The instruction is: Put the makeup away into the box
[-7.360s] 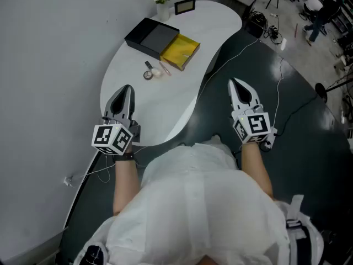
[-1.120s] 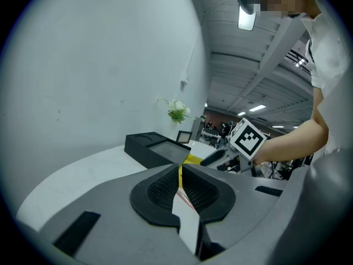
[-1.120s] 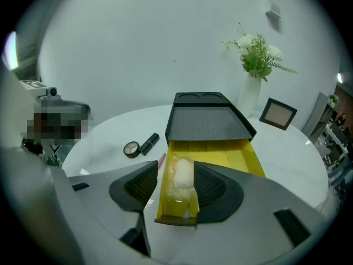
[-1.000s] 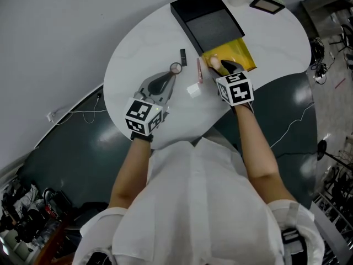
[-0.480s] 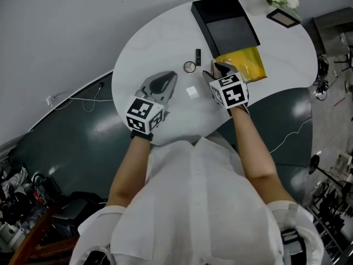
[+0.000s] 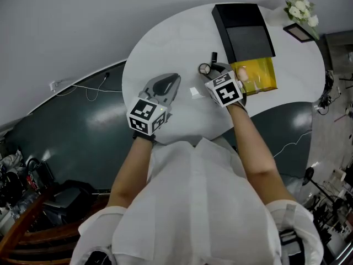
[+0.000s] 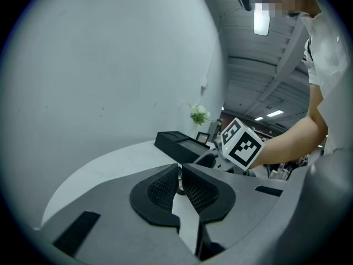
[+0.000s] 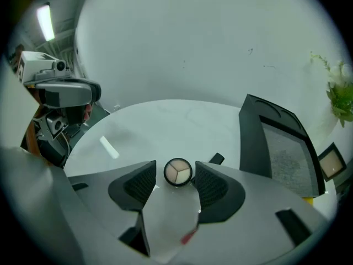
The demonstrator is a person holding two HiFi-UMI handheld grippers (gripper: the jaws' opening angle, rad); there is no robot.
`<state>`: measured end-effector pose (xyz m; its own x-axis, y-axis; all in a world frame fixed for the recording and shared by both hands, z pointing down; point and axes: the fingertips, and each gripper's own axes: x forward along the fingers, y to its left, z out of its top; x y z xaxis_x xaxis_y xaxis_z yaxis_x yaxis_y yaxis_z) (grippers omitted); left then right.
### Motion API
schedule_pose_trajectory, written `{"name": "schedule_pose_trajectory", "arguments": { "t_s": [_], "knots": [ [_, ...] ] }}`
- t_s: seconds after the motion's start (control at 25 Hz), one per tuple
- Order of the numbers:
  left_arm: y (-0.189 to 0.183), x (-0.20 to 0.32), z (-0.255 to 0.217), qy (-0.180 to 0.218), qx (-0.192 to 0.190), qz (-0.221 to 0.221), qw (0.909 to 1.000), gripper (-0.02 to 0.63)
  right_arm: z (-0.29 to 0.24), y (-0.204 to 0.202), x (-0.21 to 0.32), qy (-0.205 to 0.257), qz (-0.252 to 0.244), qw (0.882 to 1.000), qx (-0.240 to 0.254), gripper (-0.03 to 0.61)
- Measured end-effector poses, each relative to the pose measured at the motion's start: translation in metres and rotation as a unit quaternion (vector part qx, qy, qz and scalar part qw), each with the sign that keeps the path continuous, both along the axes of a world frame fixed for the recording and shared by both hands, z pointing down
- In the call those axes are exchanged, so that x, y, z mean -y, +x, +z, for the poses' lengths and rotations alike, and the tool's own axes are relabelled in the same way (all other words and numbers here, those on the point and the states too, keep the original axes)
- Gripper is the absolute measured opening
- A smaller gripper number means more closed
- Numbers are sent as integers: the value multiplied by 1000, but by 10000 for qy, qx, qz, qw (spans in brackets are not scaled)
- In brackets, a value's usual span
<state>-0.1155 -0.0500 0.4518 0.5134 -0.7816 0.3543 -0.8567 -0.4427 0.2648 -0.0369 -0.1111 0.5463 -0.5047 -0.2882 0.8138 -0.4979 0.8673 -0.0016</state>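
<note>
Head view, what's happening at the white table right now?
A person is putting makeup away with two handheld grippers. The right gripper is open, jaws just widened, either side of a round compact lying on the table, not gripping it. The left gripper hovers shut and empty nearby. The black box sits open, no makeup visible inside.

R claw [image 8: 175,169] opening; compact [image 8: 178,172] between, prob. loose.

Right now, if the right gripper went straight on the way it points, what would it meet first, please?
Most likely the round compact on the table: it lies just ahead of the right gripper, framed between its jaws, which have just been opening and touch nothing.
</note>
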Motion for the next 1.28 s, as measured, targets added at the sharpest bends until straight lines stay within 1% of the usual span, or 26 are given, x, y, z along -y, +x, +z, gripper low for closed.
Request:
{"name": "schedule_pose_trajectory", "arguments": {
  "t_s": [0.2,0.36,0.48,0.56,0.84,1.0,1.28],
  "knots": [
    [-10,-2,1,-35,0,-114,9999,26,18,-13,-1,-62,-347,9989,-311,213],
    [-19,-5,1,-58,-1,-224,9997,26,29,-18,1,21,-656,9956,-670,221],
    [-25,-6,3,-85,-7,-318,9995,26,37,-17,3,41,-798,9925,-923,221],
    [-28,-7,4,-97,-8,-371,9993,26,41,-17,4,7,-845,9915,-992,221],
    [-30,-7,5,-112,10,-454,9989,26,46,-18,4,-157,-852,9920,-923,219],
    [-27,-5,1,-92,29,-426,9990,26,44,-18,3,-145,-864,9922,-883,218],
    [-16,3,-4,-39,38,-290,9996,26,20,-14,7,-93,-662,9961,-576,218]
  ]
}}
